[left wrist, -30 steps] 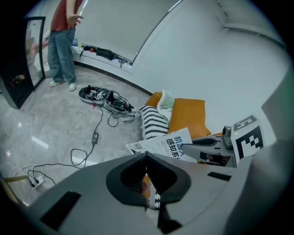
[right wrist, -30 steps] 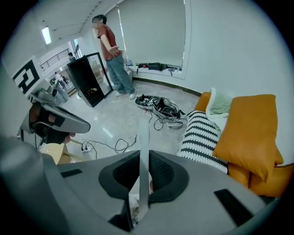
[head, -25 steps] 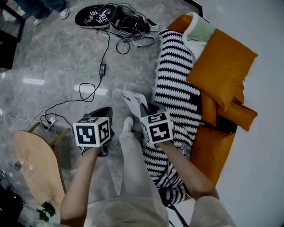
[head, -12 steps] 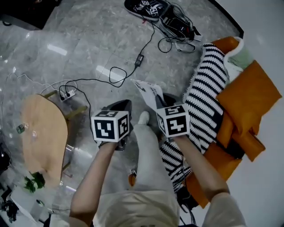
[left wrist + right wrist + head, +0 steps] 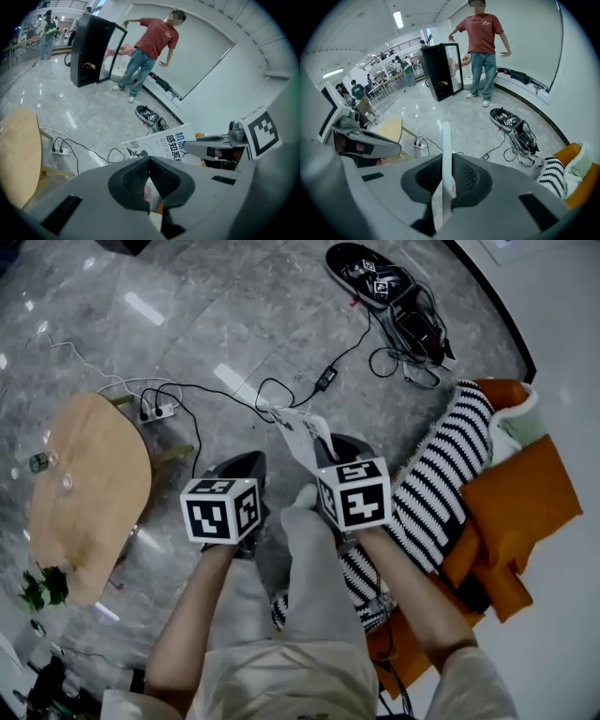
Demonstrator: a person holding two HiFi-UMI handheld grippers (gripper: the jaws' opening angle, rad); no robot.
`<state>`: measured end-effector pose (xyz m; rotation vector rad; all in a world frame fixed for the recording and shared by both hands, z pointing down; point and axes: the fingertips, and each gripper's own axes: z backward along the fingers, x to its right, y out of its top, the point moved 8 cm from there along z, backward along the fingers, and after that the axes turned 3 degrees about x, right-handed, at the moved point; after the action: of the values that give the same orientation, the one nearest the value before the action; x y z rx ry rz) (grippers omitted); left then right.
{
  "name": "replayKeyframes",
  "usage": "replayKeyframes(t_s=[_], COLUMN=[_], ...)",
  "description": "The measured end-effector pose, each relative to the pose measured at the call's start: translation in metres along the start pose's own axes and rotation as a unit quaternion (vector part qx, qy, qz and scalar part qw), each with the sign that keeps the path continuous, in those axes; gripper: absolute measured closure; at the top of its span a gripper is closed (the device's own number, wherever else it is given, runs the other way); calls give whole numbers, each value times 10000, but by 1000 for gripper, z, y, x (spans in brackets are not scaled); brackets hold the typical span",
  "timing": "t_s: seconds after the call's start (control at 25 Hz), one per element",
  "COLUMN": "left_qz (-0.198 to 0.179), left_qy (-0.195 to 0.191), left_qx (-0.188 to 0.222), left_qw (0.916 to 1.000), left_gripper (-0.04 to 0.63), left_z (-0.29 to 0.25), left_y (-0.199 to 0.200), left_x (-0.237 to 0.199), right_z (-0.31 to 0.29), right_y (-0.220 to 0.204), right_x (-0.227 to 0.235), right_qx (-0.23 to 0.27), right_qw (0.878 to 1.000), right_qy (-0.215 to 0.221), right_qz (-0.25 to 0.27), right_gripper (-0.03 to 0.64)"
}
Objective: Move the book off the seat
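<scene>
The book [image 5: 298, 430] is a thin paperback with a glossy white cover, so it looks light but floppy and a little slick. A pinch at one edge lets the far end droop and swing; a hold deep on the spine side, with the cover kept near upright, should serve best. The right gripper [image 5: 447, 174] has it that way now: its jaws are nearly closed, and the pads press both faces of the book, which stands edge-on between them. It hangs in the air over the floor [image 5: 187, 343], just beside the striped throw [image 5: 441, 474] and clear of the orange seat [image 5: 525, 512] under that throw. The left gripper [image 5: 149, 174] holds nothing, its pads drawn together, and sits close alongside. The floor is polished grey stone, hard and reflective, strewn with black cables [image 5: 272, 395] and a power strip [image 5: 157, 412]. A round wooden table [image 5: 89, 493] stands to the left and looks like the likeliest flat place to set the book down. The room is a large open hall, where a person in a red shirt [image 5: 484, 42] stands by a black glass-door cabinet [image 5: 440, 70].
</scene>
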<state>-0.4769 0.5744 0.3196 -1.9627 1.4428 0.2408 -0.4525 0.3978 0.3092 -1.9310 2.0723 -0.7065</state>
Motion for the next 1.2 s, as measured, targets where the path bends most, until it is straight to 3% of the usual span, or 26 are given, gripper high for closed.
replayKeyframes(t_s=[0.72, 1.2], left_qz=[1170, 1978], left_qy=[505, 923], left_qx=[547, 994], left_qw=[9903, 9708], left_gripper=[595, 595], left_z=[83, 128], left_y=[-2, -7], left_x=[-146, -244], right_z=[-70, -118], right_y=[70, 117], right_x=[-159, -260], right_qx=[-314, -523], right_qw=[9921, 9765], right_qy=[740, 1253], right_qz=[966, 1676], right_gripper=[571, 571])
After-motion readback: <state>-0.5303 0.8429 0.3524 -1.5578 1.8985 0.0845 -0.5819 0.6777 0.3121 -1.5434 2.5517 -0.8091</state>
